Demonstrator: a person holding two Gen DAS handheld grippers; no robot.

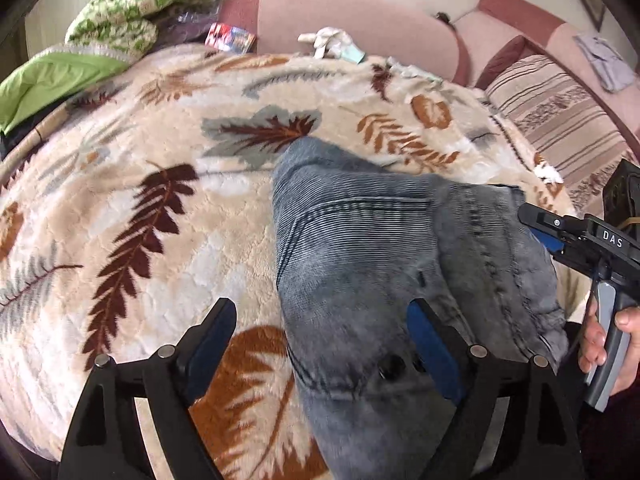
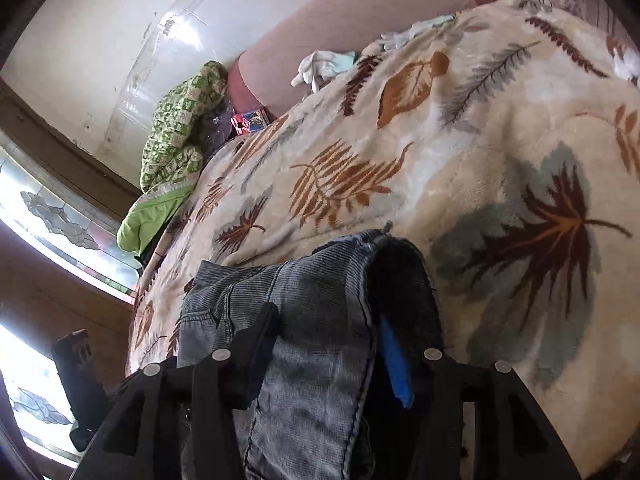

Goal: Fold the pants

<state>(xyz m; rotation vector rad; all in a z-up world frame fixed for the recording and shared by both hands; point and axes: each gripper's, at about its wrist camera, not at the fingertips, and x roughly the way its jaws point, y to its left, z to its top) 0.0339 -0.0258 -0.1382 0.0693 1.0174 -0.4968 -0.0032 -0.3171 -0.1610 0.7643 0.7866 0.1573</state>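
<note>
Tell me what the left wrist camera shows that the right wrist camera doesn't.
Only the left wrist view shows the right gripper from outside, the hand on its handle, the open left gripper and the striped pillow.

Only the right wrist view shows the patterned window and the right gripper's fingers straddling denim.

Both show the grey pants, the leaf blanket, the white glove and the green quilt.

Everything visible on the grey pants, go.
The grey-blue ribbed corduroy pants lie bunched and partly folded on the cream leaf-print fleece blanket. They look faded, with dark double-stitched seams, a dark button near the waistband and a dark lining. The open left claw straddles one edge, its right finger on the fabric. The right claw has cloth between its fingers; whether it is clamped is unclear.
</note>
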